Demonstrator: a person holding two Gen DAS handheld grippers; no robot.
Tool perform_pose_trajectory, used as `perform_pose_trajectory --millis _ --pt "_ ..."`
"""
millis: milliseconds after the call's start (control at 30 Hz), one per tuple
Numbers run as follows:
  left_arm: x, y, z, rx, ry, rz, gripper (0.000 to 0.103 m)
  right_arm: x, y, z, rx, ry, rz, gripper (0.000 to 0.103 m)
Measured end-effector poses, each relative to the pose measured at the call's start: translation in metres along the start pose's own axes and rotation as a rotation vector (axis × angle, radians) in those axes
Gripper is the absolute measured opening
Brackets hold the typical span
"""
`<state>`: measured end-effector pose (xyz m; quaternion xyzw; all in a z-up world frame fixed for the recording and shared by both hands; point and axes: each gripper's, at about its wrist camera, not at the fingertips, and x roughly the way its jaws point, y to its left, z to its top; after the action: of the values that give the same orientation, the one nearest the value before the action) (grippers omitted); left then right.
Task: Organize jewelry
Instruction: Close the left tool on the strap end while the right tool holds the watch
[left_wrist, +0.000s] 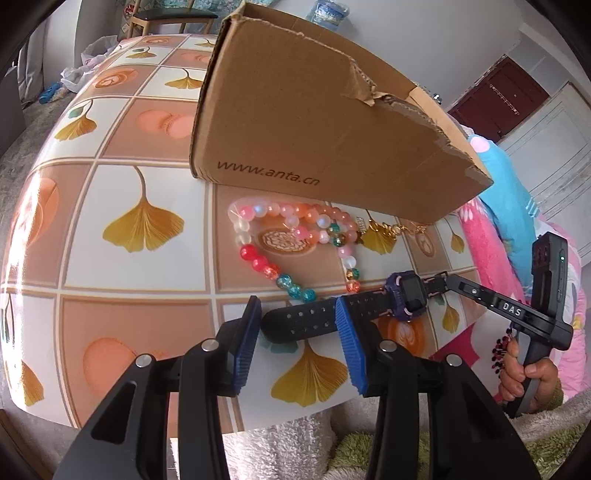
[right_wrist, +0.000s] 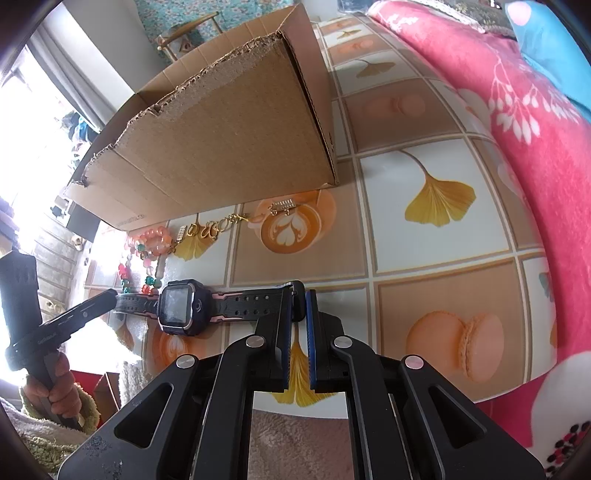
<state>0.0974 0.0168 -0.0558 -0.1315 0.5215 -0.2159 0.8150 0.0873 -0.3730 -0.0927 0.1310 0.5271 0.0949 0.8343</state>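
A: Where's your watch (right_wrist: 180, 307)?
B: Flat on the desk (right_wrist: 436, 236), near the box (right_wrist: 229, 147). Your right tool (right_wrist: 297, 301) is clamped on one strap end; left tool (left_wrist: 295, 314) stands apart, straddling the other strap.

A table (left_wrist: 110, 192) covered with a leaf-patterned cloth is seen. Beyond the table, a chair (left_wrist: 173, 18), grey floor and dark red door (left_wrist: 498, 99) are noted; a bright window (right_wrist: 26, 122) is recorded.

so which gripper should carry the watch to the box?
Right. The right gripper is shut on one end of the watch strap; the left gripper stands open around the other end, gripping nothing. The box sits just behind.
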Motion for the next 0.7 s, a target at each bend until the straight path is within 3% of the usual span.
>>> perform_pose_trajectory --millis 167,400,567,700 --pt "-0.011 0.006 -0.003 -0.032 -0.033 -0.072 0.041 0.001 -0.001 0.0 0.003 0.001 -0.003 0.006" --pt "-0.024 0.02 -0.006 -0.137 -0.076 -0.266 0.041 0.003 -0.001 0.0 -0.003 -0.004 -0.006 0.006" --pt "-0.024 0.029 -0.004 -0.267 -0.096 -0.448 0.04 0.004 0.001 -0.001 -0.007 -0.006 -0.009 0.006" --pt "-0.021 0.017 -0.002 -0.208 -0.08 -0.373 0.04 0.004 0.001 -0.001 -0.003 -0.007 -0.007 0.006"
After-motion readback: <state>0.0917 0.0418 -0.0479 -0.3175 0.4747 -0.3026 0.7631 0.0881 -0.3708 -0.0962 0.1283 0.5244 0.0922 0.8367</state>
